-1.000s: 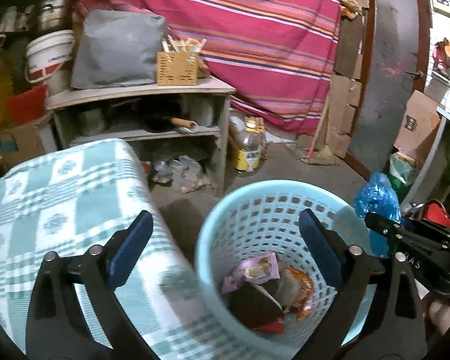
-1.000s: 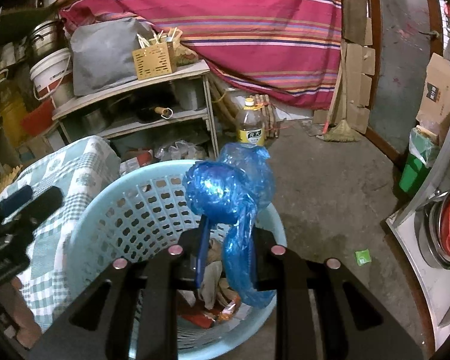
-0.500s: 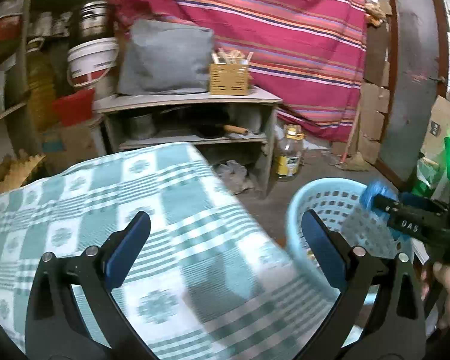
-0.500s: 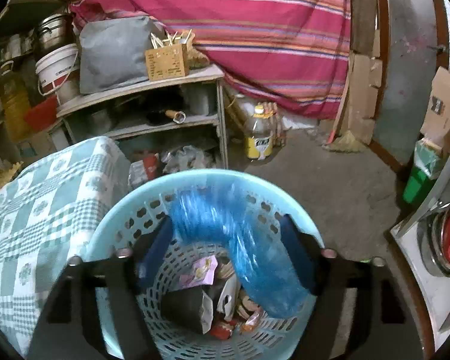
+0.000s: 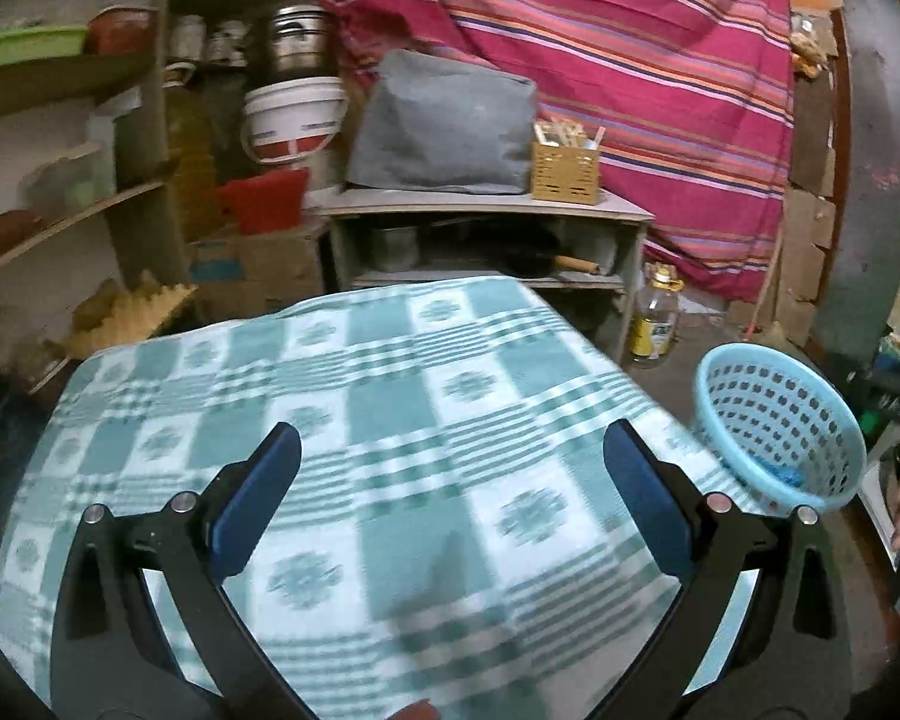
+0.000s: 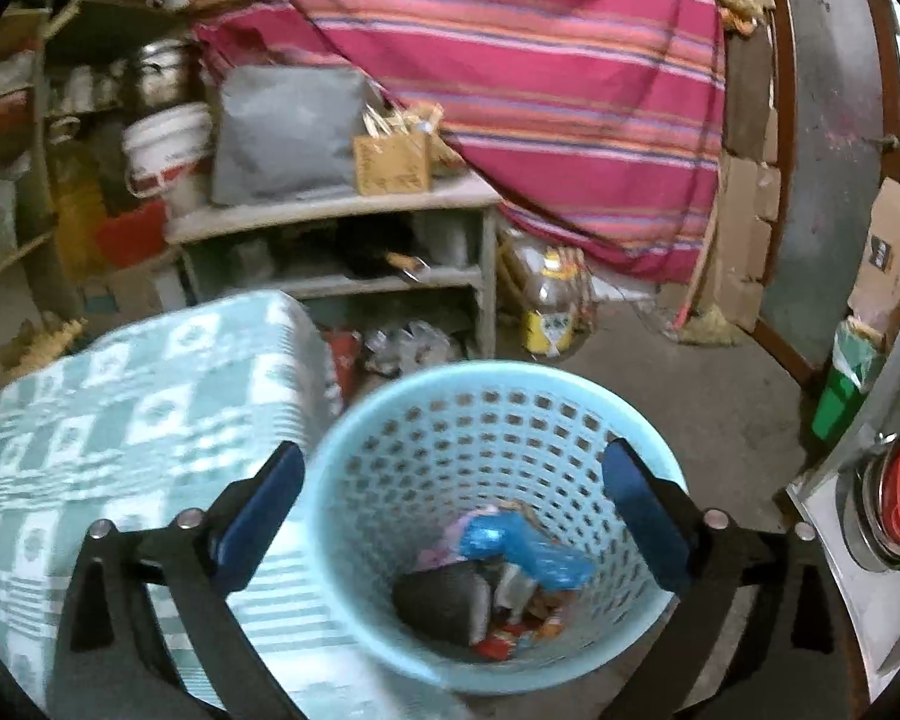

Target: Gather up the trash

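Right gripper point(image 6: 450, 516): fingers are standing wide apart and gripping nothing; it is hovering above the basket's mouth.
Basket point(image 6: 570, 387): light blue, perforated, sitting on the floor directly under the right gripper, its left rim touching the table's edge.
Blue plastic bag point(image 6: 525, 549): lying inside the basket on top of the other trash, at about 5 o'clock from the basket's centre.
Other trash point(image 6: 444, 600): a dark wrapper, a pinkish packet and red-orange wrappers are lying at the basket's bottom.
Left gripper point(image 5: 450, 492): fingers are spread wide and carrying nothing; it is hanging over the checked tablecloth.
Tablecloth point(image 5: 390, 396): green and white checks, covering the table under the left gripper; no trash is showing on the part in view.
Basket from the left wrist view: sitting at 3 o'clock, just beside the table's right edge, with a bit of blue bag showing inside.
Shelf unit point(image 5: 486, 210): standing at 12 o'clock beyond the table, carrying a grey cushion point(image 5: 444, 120) and a small wicker box point(image 5: 566, 173).
Bottle point(image 5: 654, 315): standing on the floor at 1 o'clock, beside the shelf unit.
Striped cloth point(image 5: 630, 60): hanging behind, red and pink.
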`<state>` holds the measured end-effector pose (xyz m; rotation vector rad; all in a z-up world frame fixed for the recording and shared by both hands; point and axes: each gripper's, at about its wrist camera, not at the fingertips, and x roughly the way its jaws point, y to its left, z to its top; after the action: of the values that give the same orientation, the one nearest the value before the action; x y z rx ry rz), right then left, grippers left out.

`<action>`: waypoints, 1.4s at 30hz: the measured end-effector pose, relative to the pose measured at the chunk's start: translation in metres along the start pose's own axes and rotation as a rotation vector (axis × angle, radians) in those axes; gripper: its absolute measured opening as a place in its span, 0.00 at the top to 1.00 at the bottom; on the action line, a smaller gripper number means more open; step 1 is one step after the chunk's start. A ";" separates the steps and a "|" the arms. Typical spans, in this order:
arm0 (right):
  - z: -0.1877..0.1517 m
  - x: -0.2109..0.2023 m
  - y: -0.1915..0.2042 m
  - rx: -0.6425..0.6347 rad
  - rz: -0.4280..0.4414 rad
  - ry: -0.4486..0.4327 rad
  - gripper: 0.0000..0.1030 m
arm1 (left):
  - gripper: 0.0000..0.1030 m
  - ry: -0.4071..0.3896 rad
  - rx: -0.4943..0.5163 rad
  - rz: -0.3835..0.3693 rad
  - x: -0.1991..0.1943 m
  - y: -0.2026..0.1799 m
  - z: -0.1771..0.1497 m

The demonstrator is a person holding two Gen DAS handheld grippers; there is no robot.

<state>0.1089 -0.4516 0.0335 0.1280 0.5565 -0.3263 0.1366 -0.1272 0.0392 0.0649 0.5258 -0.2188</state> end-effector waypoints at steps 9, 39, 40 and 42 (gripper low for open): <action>-0.033 -0.065 0.089 -0.097 0.113 -0.058 0.04 | 0.05 -0.032 -0.034 0.116 -0.049 0.066 -0.030; -0.129 -0.115 0.214 -0.264 0.267 -0.124 0.05 | 0.05 -0.058 -0.165 0.232 -0.102 0.139 -0.107; -0.130 -0.115 0.214 -0.262 0.264 -0.124 0.05 | 0.05 -0.053 -0.165 0.230 -0.101 0.139 -0.108; -0.129 -0.113 0.214 -0.259 0.258 -0.120 0.05 | 0.05 -0.055 -0.162 0.234 -0.101 0.139 -0.107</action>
<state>0.0267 -0.1929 -0.0081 -0.0700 0.4524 -0.0094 0.0301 0.0396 -0.0019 -0.0373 0.4748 0.0507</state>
